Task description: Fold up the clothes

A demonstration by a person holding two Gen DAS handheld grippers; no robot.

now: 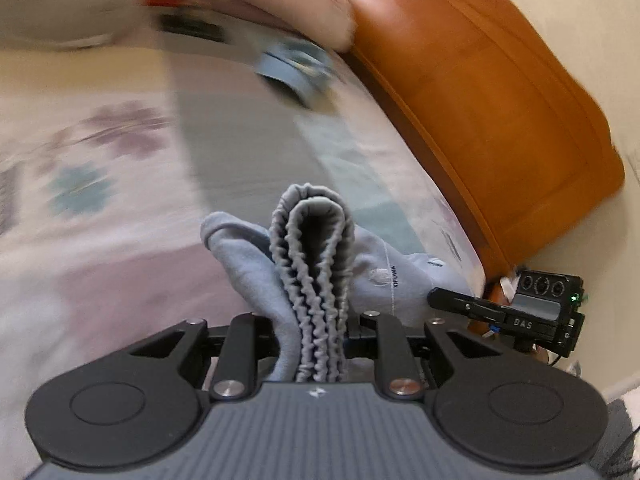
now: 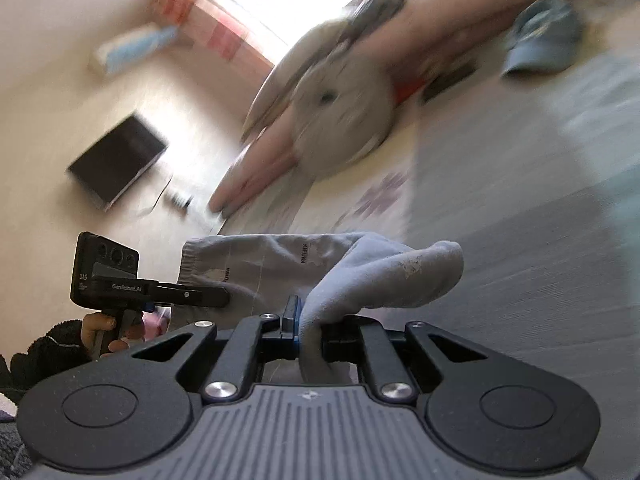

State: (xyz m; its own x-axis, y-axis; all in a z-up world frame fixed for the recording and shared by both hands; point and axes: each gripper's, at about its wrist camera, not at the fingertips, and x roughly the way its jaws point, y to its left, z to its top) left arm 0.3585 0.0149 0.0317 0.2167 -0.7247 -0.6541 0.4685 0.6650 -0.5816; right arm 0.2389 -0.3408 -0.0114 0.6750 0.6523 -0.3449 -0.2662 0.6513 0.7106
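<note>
Left tongs (image 1: 316, 332): I have them clamped on the gathered waistband of the grey sweatpants (image 1: 376, 276), bunched between the pads.
Right tongs (image 2: 310, 330): clamped on another fold of the same sweatpants (image 2: 372, 272).
Sweatpants: lifted and strung between my two tongs, above the bed (image 1: 100, 240), near its wooden headboard (image 1: 500, 112) edge.
Bed: floral sheet, blurred; a blue folded garment (image 1: 296, 68) lies by the headboard.
Plush toy (image 2: 340, 120): grey, on the bed's far side, blurred.
</note>
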